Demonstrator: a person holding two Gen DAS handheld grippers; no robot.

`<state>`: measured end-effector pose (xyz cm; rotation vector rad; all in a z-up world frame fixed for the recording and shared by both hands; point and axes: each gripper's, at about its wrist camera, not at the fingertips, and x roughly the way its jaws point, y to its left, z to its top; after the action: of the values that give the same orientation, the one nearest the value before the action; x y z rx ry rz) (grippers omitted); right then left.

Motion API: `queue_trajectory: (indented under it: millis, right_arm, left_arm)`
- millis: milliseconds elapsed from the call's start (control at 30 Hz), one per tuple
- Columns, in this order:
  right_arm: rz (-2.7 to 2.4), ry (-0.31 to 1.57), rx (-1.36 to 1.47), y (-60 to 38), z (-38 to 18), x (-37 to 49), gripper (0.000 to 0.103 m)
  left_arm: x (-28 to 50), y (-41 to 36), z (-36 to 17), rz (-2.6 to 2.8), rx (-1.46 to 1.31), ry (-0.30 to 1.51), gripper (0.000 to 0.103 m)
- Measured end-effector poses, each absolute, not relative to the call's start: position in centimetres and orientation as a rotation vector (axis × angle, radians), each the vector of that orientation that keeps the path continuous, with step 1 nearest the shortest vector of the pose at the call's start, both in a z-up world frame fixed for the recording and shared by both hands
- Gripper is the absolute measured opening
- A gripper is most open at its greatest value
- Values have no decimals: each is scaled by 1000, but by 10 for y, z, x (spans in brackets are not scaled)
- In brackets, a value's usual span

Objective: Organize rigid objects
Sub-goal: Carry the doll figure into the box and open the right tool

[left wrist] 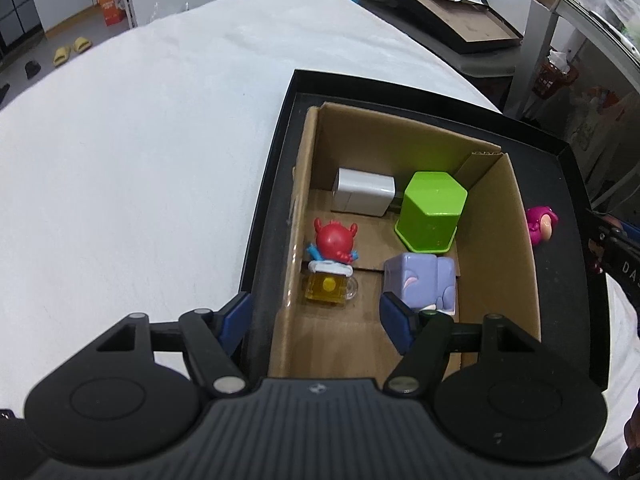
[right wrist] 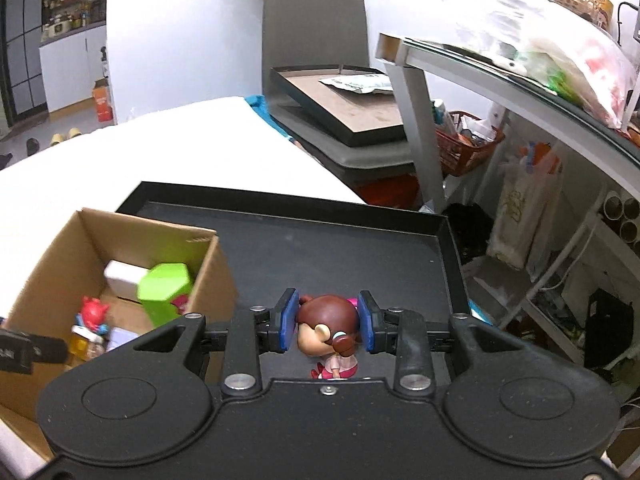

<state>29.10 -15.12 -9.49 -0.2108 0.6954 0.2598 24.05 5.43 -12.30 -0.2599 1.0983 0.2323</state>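
Right hand-held gripper (right wrist: 327, 326): blue pads (right wrist: 289, 320) pressed on both sides of the doll figurine's (right wrist: 326, 330) brown head, so it has the doll clamped. Doll is upright, long axis vertical, pink skirt low centre of the right wrist frame, just above or on the black tray (right wrist: 360, 240) floor; contact underneath is hidden by the gripper body.

Key relation: the cardboard box (right wrist: 218, 280) lies to the left of the held doll in the right wrist frame, its near wall just beside the left pad. My read is the next move is a lift over that wall, then a shift left, then release.

Left hand-held gripper (left wrist: 318, 322): jaws wide apart, nothing between them, hanging over the near end of the box, straddling its left wall. It is nearer the box contents than the right one, and could get in the way of the drop.

Inside the box, near to far in the left wrist frame:
- purple block (left wrist: 420, 284), by the right pad
- red figurine (left wrist: 334, 242) on a yellow base
- green hexagonal block (left wrist: 432, 210)
- white adapter (left wrist: 362, 196), at the far wall

Free floor is the near centre of the box.

Lower right edge, left wrist frame: the doll's pink part peeks past the box wall.
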Motion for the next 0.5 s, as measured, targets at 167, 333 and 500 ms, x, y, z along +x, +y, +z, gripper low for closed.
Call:
queue_trajectory:
  millis: [167, 333, 500]
  right_arm:
    - [295, 690, -180, -140, -86, 287, 31]
    - [340, 670, -177, -125, -77, 283, 31]
    - [388, 657, -179, -108, -72, 279, 31]
  left_arm:
    - [237, 60, -123, 217, -267, 1093, 69]
    - [234, 64, -123, 201, -288, 1081, 69]
    - [231, 69, -127, 182, -298, 1075, 66]
